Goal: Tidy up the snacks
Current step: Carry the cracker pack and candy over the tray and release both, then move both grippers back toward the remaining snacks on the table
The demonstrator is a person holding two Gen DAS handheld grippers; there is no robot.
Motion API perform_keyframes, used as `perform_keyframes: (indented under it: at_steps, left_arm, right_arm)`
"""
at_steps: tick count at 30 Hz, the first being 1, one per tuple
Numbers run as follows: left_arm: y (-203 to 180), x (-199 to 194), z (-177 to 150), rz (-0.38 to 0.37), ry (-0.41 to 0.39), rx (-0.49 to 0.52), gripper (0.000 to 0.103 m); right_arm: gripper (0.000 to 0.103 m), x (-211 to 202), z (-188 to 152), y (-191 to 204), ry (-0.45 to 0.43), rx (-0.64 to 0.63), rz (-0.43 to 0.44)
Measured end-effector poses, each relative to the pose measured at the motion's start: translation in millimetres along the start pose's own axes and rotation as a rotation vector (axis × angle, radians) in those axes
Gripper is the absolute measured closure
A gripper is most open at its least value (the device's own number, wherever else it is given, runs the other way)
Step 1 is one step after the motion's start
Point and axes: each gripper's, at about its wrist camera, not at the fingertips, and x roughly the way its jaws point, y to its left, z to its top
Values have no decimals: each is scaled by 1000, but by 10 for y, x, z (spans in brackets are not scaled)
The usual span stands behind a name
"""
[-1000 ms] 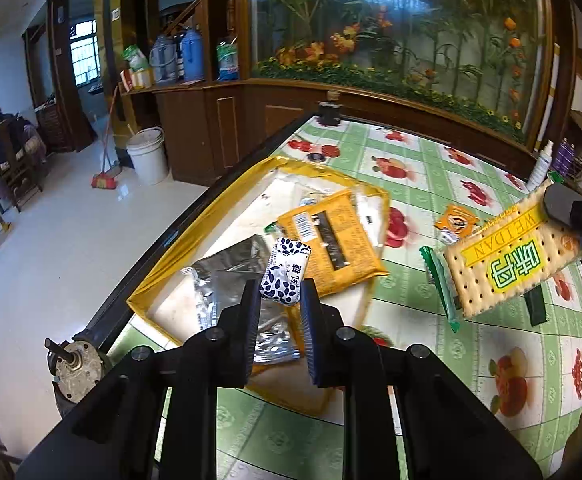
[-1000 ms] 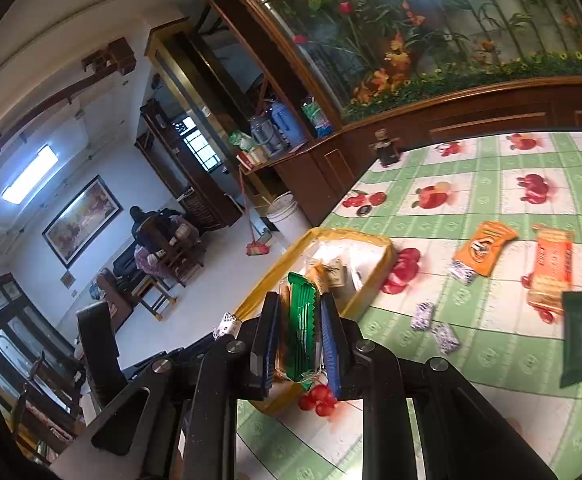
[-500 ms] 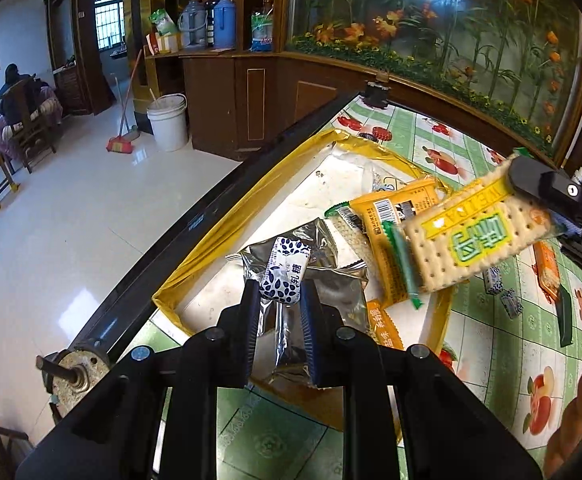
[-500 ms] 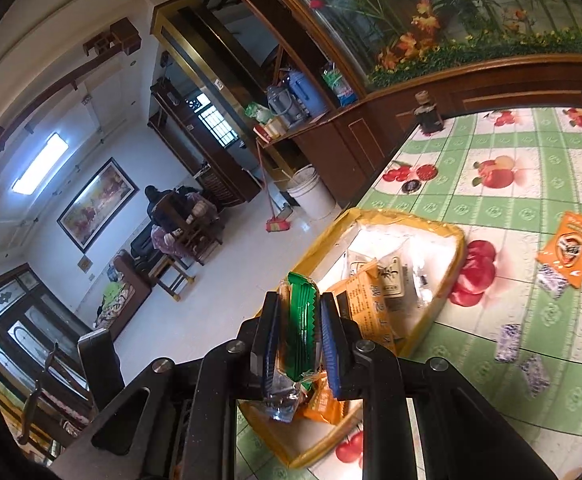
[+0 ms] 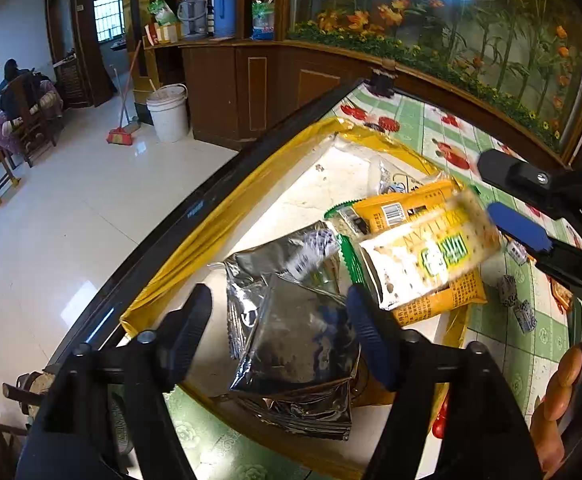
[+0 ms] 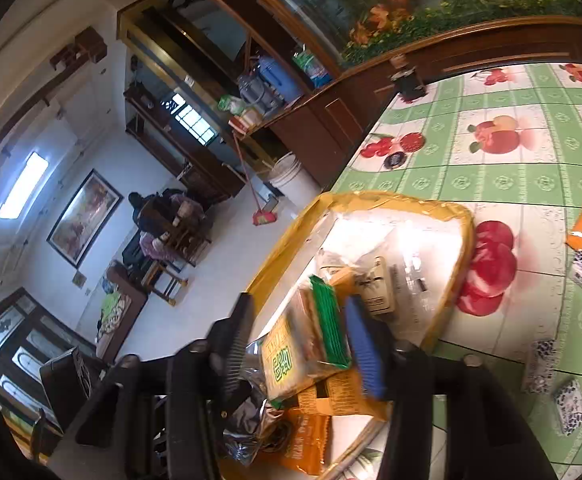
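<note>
**Cracker pack drops into the tray**

Cracker pack (image 5: 427, 256) sits loose between the spread fingers of the right tool (image 6: 299, 344), over the yellow tray (image 5: 219, 216). Left tool (image 5: 279, 332) gapes, empty, above silver pouches (image 5: 295, 336). Lift straight clear.

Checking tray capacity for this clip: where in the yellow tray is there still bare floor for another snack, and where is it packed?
Bare white floor remains in the far half of the yellow tray, between its far rim and the orange packet. The near half is crowded: silver foil packets between the open left gripper fingers, and the cracker pack dropping in blurred from the open right gripper.
</note>
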Motion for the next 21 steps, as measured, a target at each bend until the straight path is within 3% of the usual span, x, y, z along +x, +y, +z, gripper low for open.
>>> perform_keyframes:
  at_steps: [14, 21]
  left_arm:
    - [-51, -462, -19, -42, -75, -26, 32]
    - [-331, -873, -44, -63, -168, 16, 32]
  right_arm:
    - [36, -786, -147, -150, -89, 33, 22]
    - [36, -1511, -356, 44, -210, -115, -94]
